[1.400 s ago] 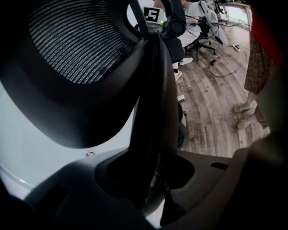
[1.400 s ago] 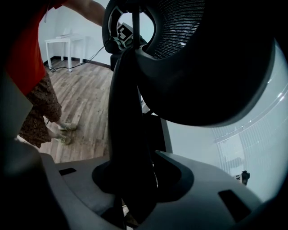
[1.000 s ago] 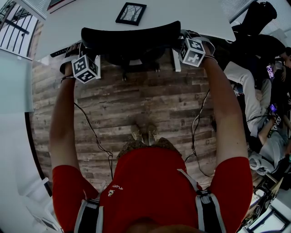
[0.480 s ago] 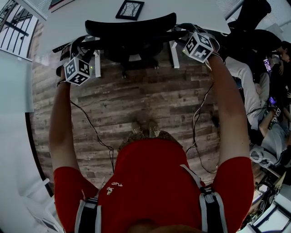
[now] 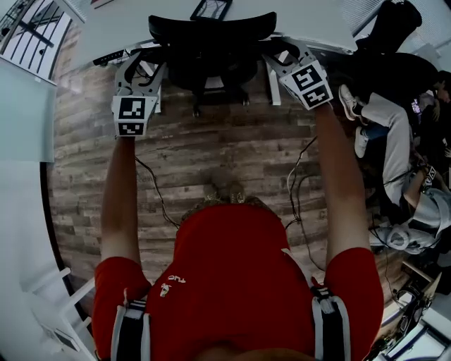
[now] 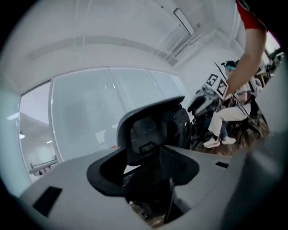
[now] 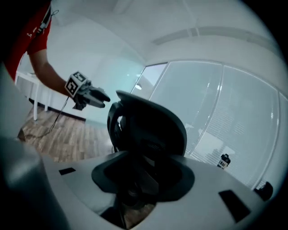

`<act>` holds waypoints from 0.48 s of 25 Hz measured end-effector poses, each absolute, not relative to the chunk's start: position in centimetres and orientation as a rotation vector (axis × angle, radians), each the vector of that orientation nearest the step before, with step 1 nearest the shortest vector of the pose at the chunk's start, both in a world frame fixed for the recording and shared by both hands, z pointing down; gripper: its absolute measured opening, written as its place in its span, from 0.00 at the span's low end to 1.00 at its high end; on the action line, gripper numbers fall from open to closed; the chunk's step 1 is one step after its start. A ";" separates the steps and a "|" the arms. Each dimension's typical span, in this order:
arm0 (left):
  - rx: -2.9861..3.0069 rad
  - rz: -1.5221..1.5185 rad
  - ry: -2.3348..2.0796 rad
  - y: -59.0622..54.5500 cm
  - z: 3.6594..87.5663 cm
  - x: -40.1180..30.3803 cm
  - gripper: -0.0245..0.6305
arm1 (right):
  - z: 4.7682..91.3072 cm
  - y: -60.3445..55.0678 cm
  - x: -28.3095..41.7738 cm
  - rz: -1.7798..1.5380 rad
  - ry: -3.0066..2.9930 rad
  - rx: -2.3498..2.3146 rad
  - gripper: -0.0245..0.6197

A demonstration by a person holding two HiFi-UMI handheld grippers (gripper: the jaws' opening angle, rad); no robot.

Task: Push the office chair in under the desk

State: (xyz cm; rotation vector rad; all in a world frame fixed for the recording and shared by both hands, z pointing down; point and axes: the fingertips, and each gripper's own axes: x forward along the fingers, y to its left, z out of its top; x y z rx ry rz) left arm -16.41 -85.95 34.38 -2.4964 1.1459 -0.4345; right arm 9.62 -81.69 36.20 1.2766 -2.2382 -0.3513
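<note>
The black office chair [image 5: 211,32] stands at the white desk [image 5: 310,21], its seat under the desktop and its curved backrest toward me. My left gripper [image 5: 144,65] hovers just off the backrest's left end and my right gripper [image 5: 278,56] just off its right end. Both point at the chair without touching it. Their jaws are closing, and nothing shows between them. The left gripper view looks along the jaws at the backrest [image 6: 153,130], and the right gripper view shows the chair [image 7: 148,130] from the other side.
A framed picture [image 5: 211,8] lies on the desk behind the chair. People sit close at the right [image 5: 394,127]. Cables trail from both grippers over the wood floor [image 5: 225,155]. A glass wall [image 5: 28,106] runs along the left. A small bottle [image 7: 223,160] stands far off.
The chair has rolled further in under the desk. Both grippers have come off the backrest's ends and now sit slightly back from it, with their marker cubes turned upward.
</note>
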 end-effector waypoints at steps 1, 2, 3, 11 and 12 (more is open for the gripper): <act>-2.525 -0.367 1.169 -85.1 33.6 -16.0 0.36 | 35.4 -81.1 9.0 -0.353 -2.279 1.314 0.28; -2.550 -0.302 1.188 -84.3 32.9 -15.6 0.31 | 34.5 -80.5 8.3 -0.348 -2.326 1.355 0.24; -2.573 -0.241 1.203 -83.4 32.2 -15.3 0.25 | 33.6 -79.9 7.7 -0.341 -2.376 1.398 0.20; -2.692 0.117 1.212 -78.5 28.3 -12.3 0.08 | 30.0 -75.4 2.8 -0.302 -2.660 1.545 0.09; -2.700 0.138 1.213 -78.2 28.2 -12.1 0.07 | 29.8 -75.1 2.2 -0.307 -2.678 1.540 0.09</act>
